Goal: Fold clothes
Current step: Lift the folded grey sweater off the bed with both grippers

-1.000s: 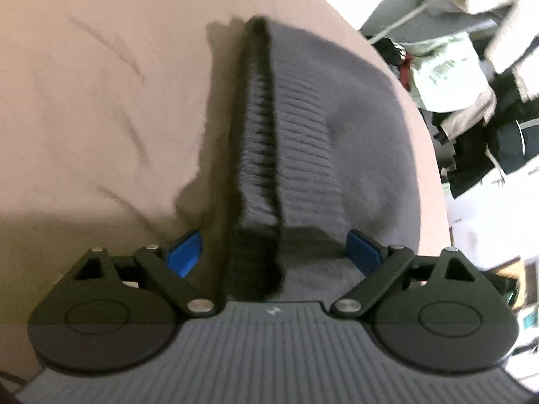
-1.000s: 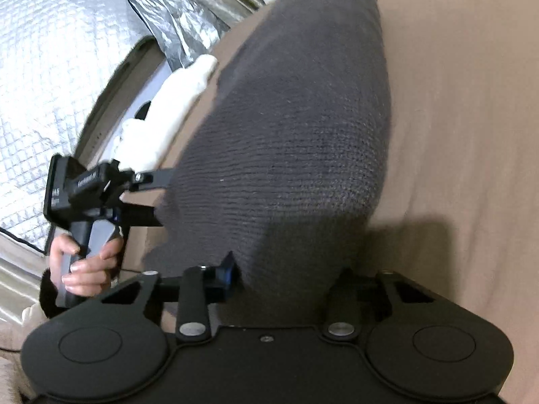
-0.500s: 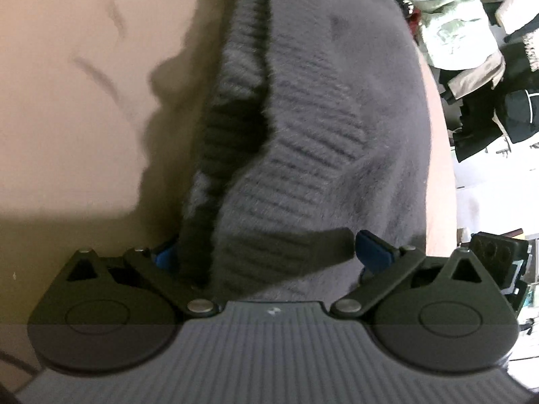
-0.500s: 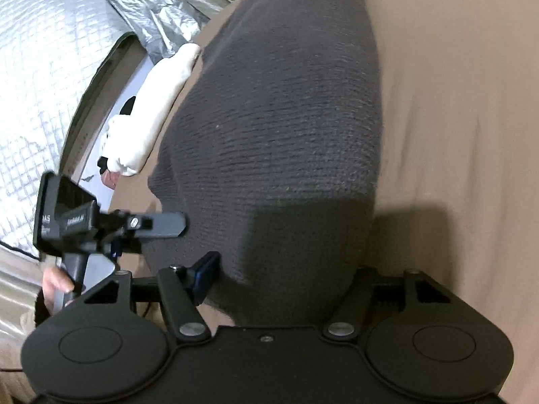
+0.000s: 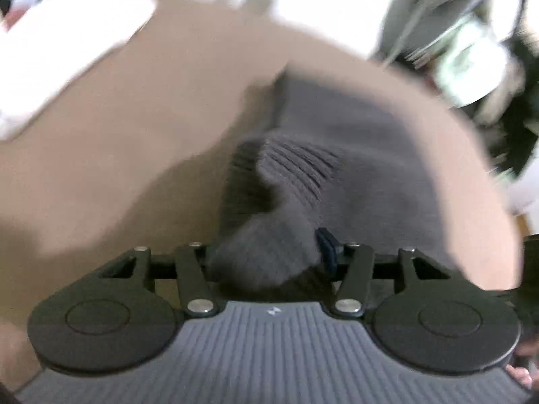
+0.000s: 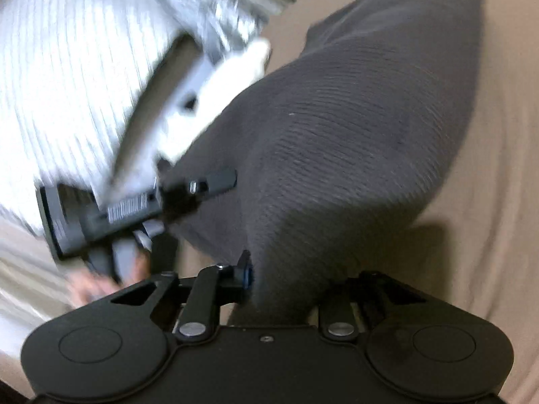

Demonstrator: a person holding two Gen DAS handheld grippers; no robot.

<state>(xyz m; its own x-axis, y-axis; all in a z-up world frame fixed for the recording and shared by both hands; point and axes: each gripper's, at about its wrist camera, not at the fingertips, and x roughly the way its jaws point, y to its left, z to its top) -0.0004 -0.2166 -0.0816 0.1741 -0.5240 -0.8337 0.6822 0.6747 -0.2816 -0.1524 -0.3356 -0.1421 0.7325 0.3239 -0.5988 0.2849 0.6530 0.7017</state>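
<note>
Between the blue pads (image 5: 326,248) of the left gripper (image 5: 266,259) sits a bunched edge of one dark grey knitted sweater (image 6: 353,134). Right gripper (image 6: 286,279) pinches it too. One sweater, over one tan bed sheet (image 5: 118,141); two grippers.

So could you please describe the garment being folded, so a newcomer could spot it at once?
Start at the tan sheet covering the surface. On it lies a dark grey knit sweater, both tongs clamped on its edge. Its ribbed hem separates it from the white cloth nearby.
</note>
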